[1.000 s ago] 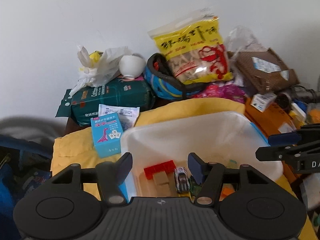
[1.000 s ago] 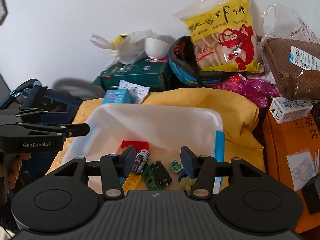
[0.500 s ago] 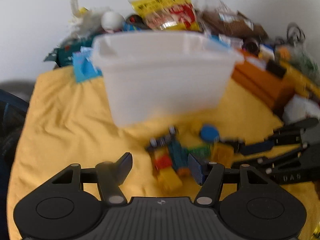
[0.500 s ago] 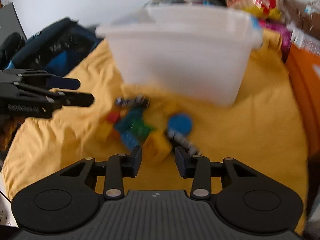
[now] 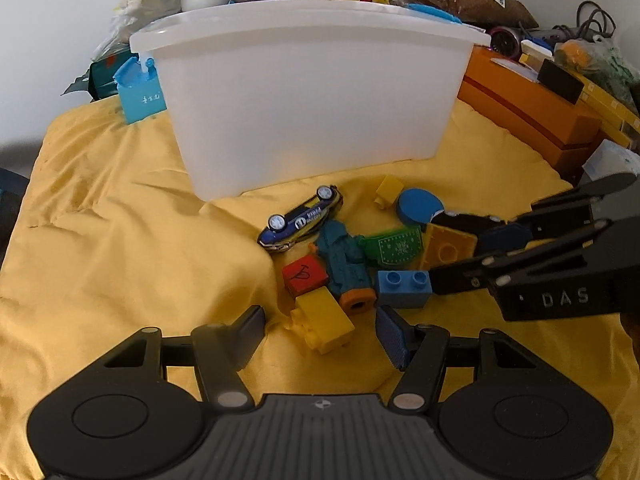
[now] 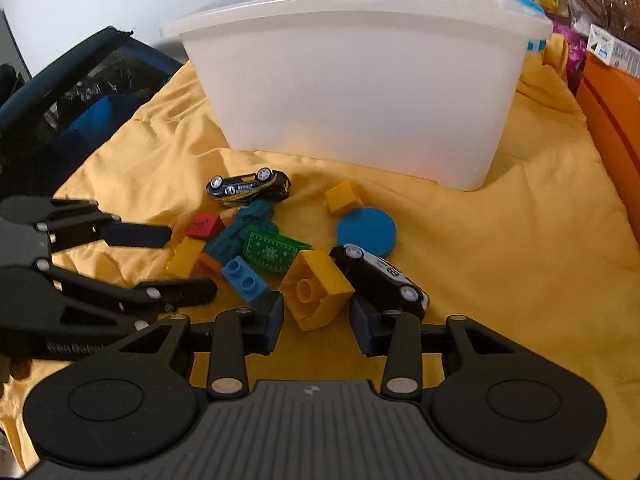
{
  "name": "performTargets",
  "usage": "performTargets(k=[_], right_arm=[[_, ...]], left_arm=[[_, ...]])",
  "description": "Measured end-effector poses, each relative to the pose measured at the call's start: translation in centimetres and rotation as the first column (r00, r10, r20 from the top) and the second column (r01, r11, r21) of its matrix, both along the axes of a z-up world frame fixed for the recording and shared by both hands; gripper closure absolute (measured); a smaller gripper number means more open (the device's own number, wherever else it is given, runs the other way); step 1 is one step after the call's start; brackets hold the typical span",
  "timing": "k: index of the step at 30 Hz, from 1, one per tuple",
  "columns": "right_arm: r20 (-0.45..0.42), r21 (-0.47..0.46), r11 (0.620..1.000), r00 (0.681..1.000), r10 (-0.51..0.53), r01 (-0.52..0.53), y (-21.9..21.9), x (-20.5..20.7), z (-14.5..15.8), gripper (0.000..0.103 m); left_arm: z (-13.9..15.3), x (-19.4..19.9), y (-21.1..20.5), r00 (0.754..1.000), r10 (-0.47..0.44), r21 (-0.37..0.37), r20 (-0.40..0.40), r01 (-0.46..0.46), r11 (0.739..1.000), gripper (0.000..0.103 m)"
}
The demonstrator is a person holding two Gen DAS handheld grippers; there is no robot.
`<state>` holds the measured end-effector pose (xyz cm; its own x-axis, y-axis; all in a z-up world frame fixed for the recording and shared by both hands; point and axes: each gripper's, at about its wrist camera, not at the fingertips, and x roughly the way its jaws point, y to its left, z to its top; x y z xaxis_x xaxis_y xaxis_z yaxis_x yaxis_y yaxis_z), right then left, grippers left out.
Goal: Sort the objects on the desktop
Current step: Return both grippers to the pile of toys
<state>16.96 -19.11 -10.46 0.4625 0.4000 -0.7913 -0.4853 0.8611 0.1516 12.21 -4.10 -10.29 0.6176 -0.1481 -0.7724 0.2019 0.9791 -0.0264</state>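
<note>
A heap of small toys lies on the yellow cloth (image 5: 120, 248) just near of the white plastic bin (image 5: 308, 96), which stands upright at the far middle of the cloth. The left gripper (image 5: 320, 330) hangs low over the near left of the heap with its jaws wide apart; a small yellow brick (image 5: 322, 322) lies between them, and neither pad seems to press on it. The right gripper (image 6: 316, 320) sits at the near right of the heap, jaws set narrower, with the large yellow brick (image 6: 316, 290) lying tilted just beyond and between its fingertips; the left pad looks to be at the brick's edge, though whether it touches is hard to tell. A black toy car (image 6: 380, 276) rests against the right fingertip. Farther off lie a blue two-stud brick (image 6: 244, 278), a green patterned block (image 6: 272, 254), a teal figure (image 5: 342, 256), a red block (image 5: 304, 276), a blue disc (image 6: 366, 232) and a blue toy car (image 5: 302, 220) on its side.
</note>
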Motion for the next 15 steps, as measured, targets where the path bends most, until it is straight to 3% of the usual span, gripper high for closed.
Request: performTargets(k=[2,6,9,13,15], right_arm=[[0.000,0.007,1.000,1.000,0.002,-0.002,0.3,0.1,-0.1,0.062],[-0.007,0.021,1.000,1.000,0.015,-0.014,0.4,-0.1,-0.1,0.072],[-0.002,0.035,0.999,1.000,0.006,-0.006,-0.2,-0.4,0.2,0.073],[0.003,0.058,0.998,1.000,-0.024,0.024,-1.4,-0.9,0.6,0.073],[0.001,0.062,0.997,0.999,-0.035,0.035,-1.9,-1.2,0.6,0.073]], left_arm=[[-0.1,0.0,0.1,1.000,-0.005,-0.003,0.003,0.005,1.000,0.041],[-0.3,-0.2,0.4,1.000,-0.010,0.021,0.023,0.009,1.000,0.060],[-0.1,-0.5,1.0,1.000,-0.007,0.006,0.030,0.006,1.000,0.067],[0.2,-1.0,1.3,0.999,0.008,0.013,0.034,-0.009,1.000,0.065],[0.5,-1.4,1.3,0.997,0.022,0.025,0.076,-0.024,0.999,0.060]])
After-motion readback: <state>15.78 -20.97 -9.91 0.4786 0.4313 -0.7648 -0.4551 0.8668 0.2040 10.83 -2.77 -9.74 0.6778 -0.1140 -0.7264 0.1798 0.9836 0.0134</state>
